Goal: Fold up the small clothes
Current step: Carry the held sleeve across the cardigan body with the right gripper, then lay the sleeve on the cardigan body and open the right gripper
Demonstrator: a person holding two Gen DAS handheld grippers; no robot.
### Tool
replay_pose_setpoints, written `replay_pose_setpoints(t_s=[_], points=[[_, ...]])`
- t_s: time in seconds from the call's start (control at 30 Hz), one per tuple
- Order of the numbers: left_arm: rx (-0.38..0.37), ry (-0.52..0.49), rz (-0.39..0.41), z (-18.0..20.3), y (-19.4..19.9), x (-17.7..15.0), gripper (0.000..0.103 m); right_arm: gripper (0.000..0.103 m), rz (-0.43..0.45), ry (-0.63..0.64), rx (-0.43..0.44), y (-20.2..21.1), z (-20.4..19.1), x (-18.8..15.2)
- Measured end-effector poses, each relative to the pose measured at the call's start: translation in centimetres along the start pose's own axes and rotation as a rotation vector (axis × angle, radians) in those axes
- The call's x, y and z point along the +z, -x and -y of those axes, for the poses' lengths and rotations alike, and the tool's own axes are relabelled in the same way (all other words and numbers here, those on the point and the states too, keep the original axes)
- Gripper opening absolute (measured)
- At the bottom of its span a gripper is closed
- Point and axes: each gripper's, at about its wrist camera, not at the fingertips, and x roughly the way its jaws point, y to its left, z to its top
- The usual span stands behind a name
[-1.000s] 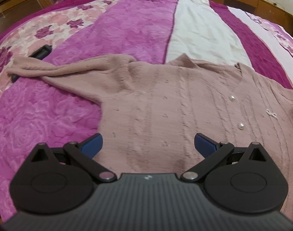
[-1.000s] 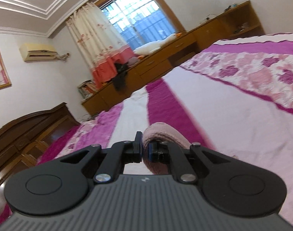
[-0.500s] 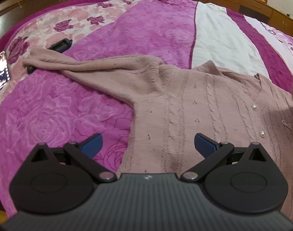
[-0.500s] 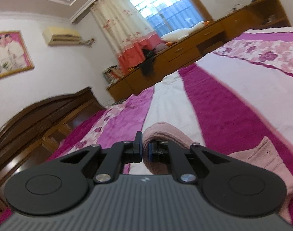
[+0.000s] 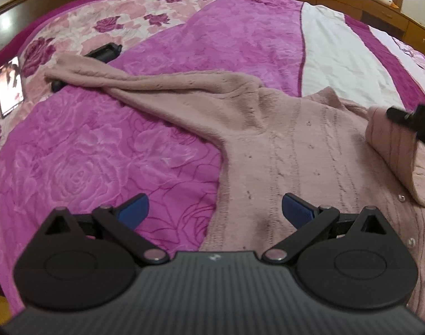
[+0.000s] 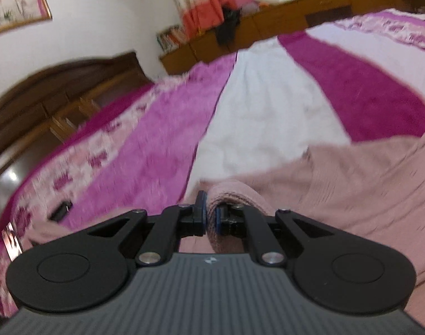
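Note:
A dusty-pink knitted cardigan (image 5: 293,150) with pearl buttons lies spread on the bed. Its left sleeve (image 5: 145,83) stretches away toward the far left. My left gripper (image 5: 214,209) hovers open over the cardigan's lower left hem, nothing between its blue pads. My right gripper (image 6: 210,217) is shut on the cuff of the other sleeve (image 6: 234,198). In the left wrist view that gripper (image 5: 396,115) enters from the right edge, carrying the sleeve (image 5: 391,150) over the cardigan's body (image 6: 352,195).
The bed wears a magenta, pink and white floral quilt (image 5: 106,167). A phone (image 5: 11,85) with a lit screen and a black object (image 5: 105,51) lie near the sleeve's far end. Dark wooden headboard (image 6: 59,89) and low cabinets (image 6: 268,28) ring the bed.
My right gripper has swung left and down with the cuff, and now appears over the cardigan in the left wrist view. The left gripper has shifted left toward the cardigan's side hem, still open.

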Motion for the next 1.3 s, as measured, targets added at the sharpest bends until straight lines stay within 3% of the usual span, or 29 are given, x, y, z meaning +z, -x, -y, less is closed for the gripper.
replay_pose_setpoints(t_s=[0.33, 0.43, 0.5, 0.6, 0.7, 0.97, 1.13, 1.2, 1.3], points=[[-0.003, 0.007, -0.007, -0.4, -0.5, 0.0, 0.103, 0.011, -0.151, 0.065, 0.017, -4.9, -1.0, -2.7], [-0.005, 0.005, -0.008, -0.4, -0.6, -0.1, 0.103, 0.034, -0.214, 0.057, 0.027, -5.7, -0.8, -3.4], [-0.011, 0.006, -0.012, -0.4, -0.7, -0.1, 0.103, 0.064, -0.229, 0.013, 0.072, -5.7, 0.0, -3.7], [-0.013, 0.001, -0.011, -0.2, -0.7, -0.1, 0.103, 0.083, -0.226, -0.021, 0.139, -5.4, 0.2, -3.9], [-0.014, -0.002, -0.004, -0.1, -0.5, 0.0, 0.103, 0.093, -0.229, -0.035, 0.15, -4.3, -0.2, -3.7], [-0.032, -0.032, 0.021, 1.0, 0.1, 0.8, 0.103, 0.097, -0.243, -0.105, 0.134, 1.5, 1.5, -2.8], [-0.066, -0.092, 0.048, 3.0, 0.6, 1.3, 0.103, 0.097, -0.189, -0.138, 0.112, 6.1, 4.0, -2.1], [-0.101, -0.13, 0.059, 4.2, 0.8, 1.7, 0.103, 0.097, -0.154, -0.141, 0.078, 7.7, 5.0, -1.7], [-0.129, -0.172, 0.067, 5.9, 0.8, 2.2, 0.103, 0.097, -0.092, -0.107, -0.042, 9.7, 6.2, -1.0]])
